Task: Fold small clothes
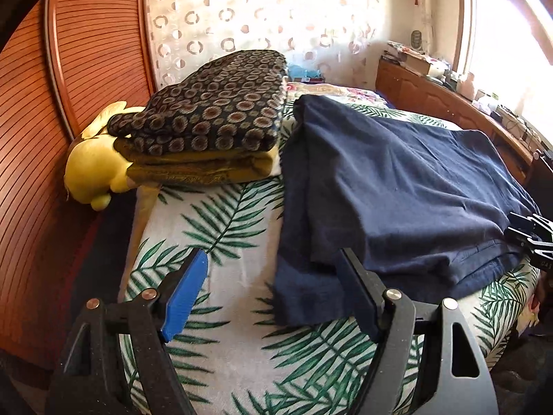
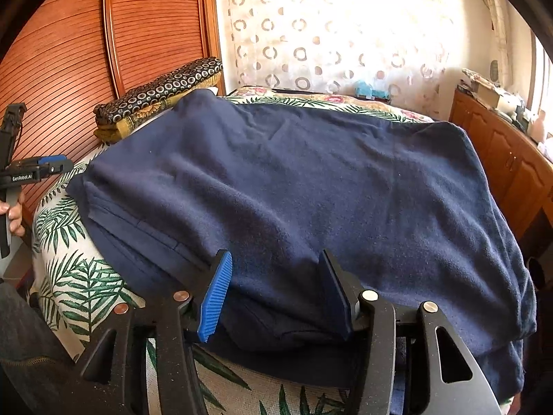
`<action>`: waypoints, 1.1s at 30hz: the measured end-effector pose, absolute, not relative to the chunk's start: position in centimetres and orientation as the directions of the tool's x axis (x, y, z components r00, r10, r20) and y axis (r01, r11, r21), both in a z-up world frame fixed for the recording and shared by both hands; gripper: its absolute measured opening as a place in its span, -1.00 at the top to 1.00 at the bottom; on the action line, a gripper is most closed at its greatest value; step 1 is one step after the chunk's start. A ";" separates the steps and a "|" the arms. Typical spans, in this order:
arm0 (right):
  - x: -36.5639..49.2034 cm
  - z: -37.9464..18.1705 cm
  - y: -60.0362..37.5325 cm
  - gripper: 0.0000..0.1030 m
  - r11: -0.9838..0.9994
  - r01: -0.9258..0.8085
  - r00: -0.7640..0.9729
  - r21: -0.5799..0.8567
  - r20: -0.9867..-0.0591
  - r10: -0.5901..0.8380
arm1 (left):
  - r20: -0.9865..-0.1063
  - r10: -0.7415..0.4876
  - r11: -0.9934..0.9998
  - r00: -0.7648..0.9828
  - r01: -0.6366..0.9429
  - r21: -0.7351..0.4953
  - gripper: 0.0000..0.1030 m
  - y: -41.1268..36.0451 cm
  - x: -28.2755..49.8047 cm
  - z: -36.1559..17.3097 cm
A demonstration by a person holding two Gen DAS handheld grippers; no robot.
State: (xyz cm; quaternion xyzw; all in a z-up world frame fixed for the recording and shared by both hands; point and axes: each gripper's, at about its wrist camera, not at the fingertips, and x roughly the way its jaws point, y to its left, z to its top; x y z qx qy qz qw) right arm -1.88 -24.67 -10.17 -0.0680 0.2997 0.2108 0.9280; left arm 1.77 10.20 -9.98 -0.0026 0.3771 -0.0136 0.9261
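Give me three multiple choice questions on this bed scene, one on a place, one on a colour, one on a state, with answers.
1. Where is the yellow plush toy?
A. under the folded pile
B. on the garment
C. on the cabinet

2. What colour is the garment on the bed?
A. red
B. navy
C. white

3. How is the left gripper?
A. open, holding nothing
B. shut on the toy
C. shut on the curtain

Answers: 1 A, it pokes out beneath the patterned pile. 2 B, plainly dark blue. 3 A, its pads stand wide apart.

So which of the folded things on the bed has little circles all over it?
The dark folded cloth on top of the pile beside the yellow plush toy. The navy garment is plain, and the mustard cloth lies under it.
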 end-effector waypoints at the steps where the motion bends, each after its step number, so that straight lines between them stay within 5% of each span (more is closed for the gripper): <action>1: -1.9 -10.1 -24.6 -0.06 0.902 -0.432 0.731 -0.002 -0.587 0.349 | -0.701 -0.031 0.999 0.712 0.028 -0.016 -0.50 10.1 2.1 -10.0; 12: -2.0 -10.1 -25.4 -0.13 0.897 -0.442 0.723 0.005 -0.590 0.360 | -0.764 -0.104 0.994 0.637 0.084 -0.065 -0.50 8.4 6.2 -11.9; 16: -1.9 -10.3 -25.6 -0.38 0.900 -0.436 0.725 -0.002 -0.594 0.350 | -0.776 -0.097 0.994 0.624 0.094 -0.049 -0.55 8.1 6.5 -12.8; 20: -2.1 -10.4 -25.7 -0.39 0.898 -0.441 0.728 -0.011 -0.589 0.350 | -0.771 -0.127 0.991 0.624 0.114 -0.071 -0.53 7.9 6.2 -12.7; 24: -2.2 -10.4 -25.9 -0.39 0.895 -0.445 0.730 -0.016 -0.586 0.353 | -0.757 -0.189 0.981 0.625 0.152 -0.119 0.03 7.6 6.2 -12.4; 26: -2.4 -10.5 -26.0 -0.39 0.893 -0.449 0.731 -0.020 -0.583 0.355 | -0.761 -0.200 0.979 0.617 0.161 -0.127 0.54 7.4 6.4 -12.3; 29: -2.6 -10.5 -26.3 -0.39 0.888 -0.458 0.730 -0.028 -0.582 0.358 | -0.763 -0.209 0.976 0.612 0.176 -0.126 0.75 6.9 6.5 -12.1; 33: -2.8 -10.2 -27.0 -0.39 0.885 -0.465 0.717 0.001 -0.586 0.377 | -0.721 -0.254 0.966 0.645 0.208 -0.155 0.78 5.9 6.3 -10.4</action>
